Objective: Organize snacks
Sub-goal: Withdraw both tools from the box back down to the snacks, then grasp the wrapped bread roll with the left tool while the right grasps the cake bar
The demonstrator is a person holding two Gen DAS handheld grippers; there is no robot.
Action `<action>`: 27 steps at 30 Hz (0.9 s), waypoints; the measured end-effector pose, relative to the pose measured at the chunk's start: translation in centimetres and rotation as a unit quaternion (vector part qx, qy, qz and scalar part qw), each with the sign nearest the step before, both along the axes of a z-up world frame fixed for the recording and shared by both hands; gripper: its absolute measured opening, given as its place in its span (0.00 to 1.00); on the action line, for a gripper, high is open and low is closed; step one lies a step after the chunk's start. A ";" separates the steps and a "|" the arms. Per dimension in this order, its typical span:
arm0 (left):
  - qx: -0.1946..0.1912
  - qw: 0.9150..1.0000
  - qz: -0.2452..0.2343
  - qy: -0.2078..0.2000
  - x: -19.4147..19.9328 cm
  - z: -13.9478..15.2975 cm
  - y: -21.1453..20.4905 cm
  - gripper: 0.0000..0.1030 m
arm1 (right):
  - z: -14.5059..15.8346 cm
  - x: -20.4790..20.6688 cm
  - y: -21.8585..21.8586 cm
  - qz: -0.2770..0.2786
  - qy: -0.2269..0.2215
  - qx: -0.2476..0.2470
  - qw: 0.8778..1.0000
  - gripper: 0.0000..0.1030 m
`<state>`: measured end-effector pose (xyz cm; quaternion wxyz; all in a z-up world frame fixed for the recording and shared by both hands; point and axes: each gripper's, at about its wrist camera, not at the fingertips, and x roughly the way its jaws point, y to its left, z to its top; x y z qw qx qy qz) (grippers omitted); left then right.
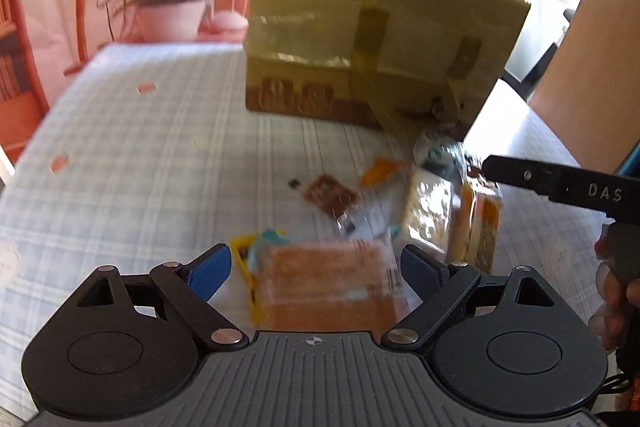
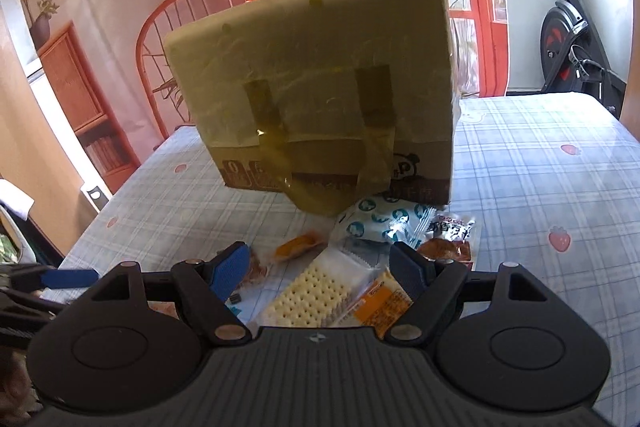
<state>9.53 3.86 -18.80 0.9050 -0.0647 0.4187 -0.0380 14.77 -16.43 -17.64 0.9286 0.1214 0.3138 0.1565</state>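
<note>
Both claws hang low over the snack pile, and I read each as spread wide with nothing between the pads. On the left claw (image 1: 316, 265) the gap frames an orange-brown packet (image 1: 328, 279) lying on the checked table (image 1: 120, 155); whether a pad touches the wrapper I cannot tell. On the right claw (image 2: 318, 267) the gap frames a clear cracker pack (image 2: 316, 297) with an orange-labelled packet (image 2: 386, 305) just beside it.

My judgement is that the step in hand is picking 1 packet per claw out of the heap in front of the cardboard box (image 2: 316, 95). To do it well I would centre the cracker pack between the pads, come down until both fingers straddle its long edges, and close gently, since crackers crush. The orange-labelled packet sits close enough to be pinched along with it, so I would bias the claw away from it. A white-and-teal bag (image 2: 380, 223) and a red-brown packet (image 2: 450, 243) lie near the box's foot and should stay undisturbed.

Left view is motion-blurred, so labels and edges there are unreadable. I see the box only from its taped side; where its opening faces is hidden. Each claw body covers the near part of the pile.
</note>
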 end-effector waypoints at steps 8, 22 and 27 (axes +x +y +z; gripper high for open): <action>0.011 0.999 -0.009 0.041 0.4 -1.4 -1.3 0.90 | -0.9 -0.1 -0.2 0.001 0.012 0.005 1.000 0.78; 0.026 0.998 -0.020 0.054 0.8 -2.1 -2.1 0.93 | -3.5 -0.4 -0.9 -0.008 0.055 0.011 0.998 0.77; 0.038 0.997 -0.020 0.066 1.3 -2.6 -2.3 0.94 | -4.2 -0.4 -0.9 -0.011 0.068 0.013 0.998 0.78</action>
